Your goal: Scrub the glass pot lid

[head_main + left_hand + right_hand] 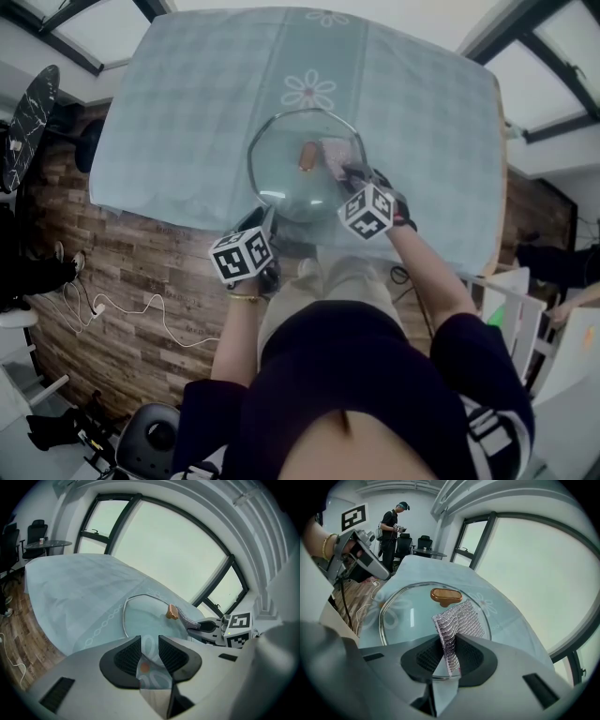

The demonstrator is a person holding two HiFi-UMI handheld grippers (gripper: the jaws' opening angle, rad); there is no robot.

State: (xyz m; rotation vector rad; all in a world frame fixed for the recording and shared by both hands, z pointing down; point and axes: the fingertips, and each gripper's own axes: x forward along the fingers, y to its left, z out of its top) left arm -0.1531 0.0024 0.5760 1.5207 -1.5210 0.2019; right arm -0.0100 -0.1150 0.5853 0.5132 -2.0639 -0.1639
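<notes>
On the left, the left gripper (150, 654) is held over the near rim of the glass pot lid (286, 183), its jaws partly spread. Printed fabric is seen through the gap, and no pad is seen pressing on the glass. The lid is laid flat at the middle of a pale flowered tablecloth (178, 112), with its brown knob (307, 156) uppermost. Just right of the knob, a silvery mesh scrubbing cloth (457, 619) is pinched by the right gripper (449, 660) and draped onto the glass. The lid is judged stiff, weighty, breakable and apt to slide on the fabric; it is best steadied at the knob or the metal rim. No brand or label can be read; only square markers are carried on the marker cubes (241, 255).
</notes>
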